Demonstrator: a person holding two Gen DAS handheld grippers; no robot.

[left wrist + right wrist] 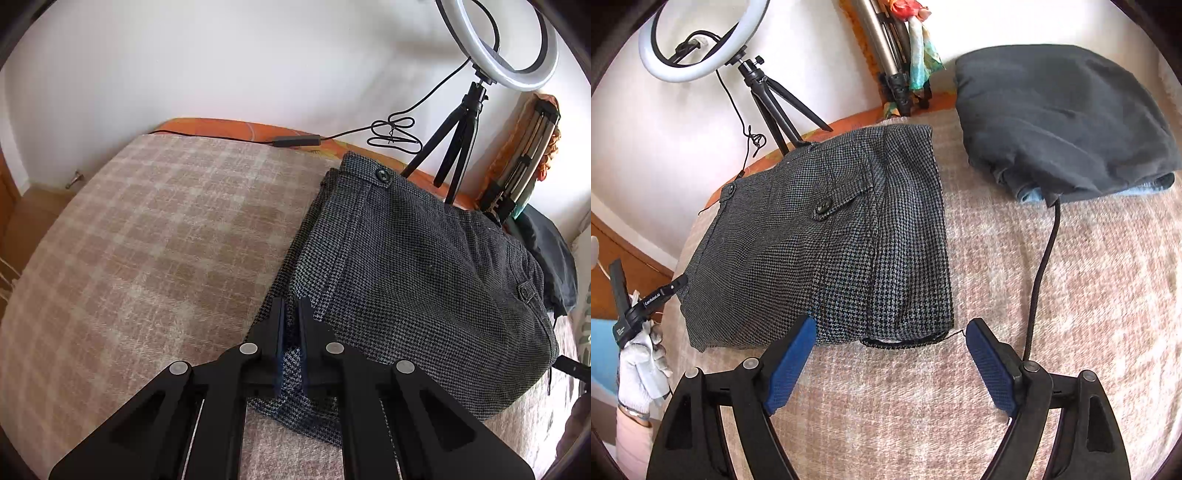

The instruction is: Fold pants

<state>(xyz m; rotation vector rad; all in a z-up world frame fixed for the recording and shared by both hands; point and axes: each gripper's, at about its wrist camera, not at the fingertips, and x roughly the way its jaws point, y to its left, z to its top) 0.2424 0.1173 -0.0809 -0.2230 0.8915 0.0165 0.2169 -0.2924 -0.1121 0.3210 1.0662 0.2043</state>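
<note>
Now folded grey houndstooth woven pants (406, 258) lie on a beige plaid blanket (129, 240), pinched by one gripper.

Left gripper (291, 314) has its black jaws nearly together, clamping a pants edge; right gripper (890, 332) holds its blue ribbed pads (792, 358) wide apart, just short of the hem. Beyond sit a dark grey folded cloth pile (1063, 122), a round white ring light (698, 55) on a black tripod, and a white knit-gloved hand (642, 373).

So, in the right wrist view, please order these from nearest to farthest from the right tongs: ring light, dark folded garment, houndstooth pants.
1. houndstooth pants: just ahead of the open right tongs, slightly left.
2. dark folded garment: farther, ahead to the right.
3. ring light: farthest, upper left by the wall.
</note>
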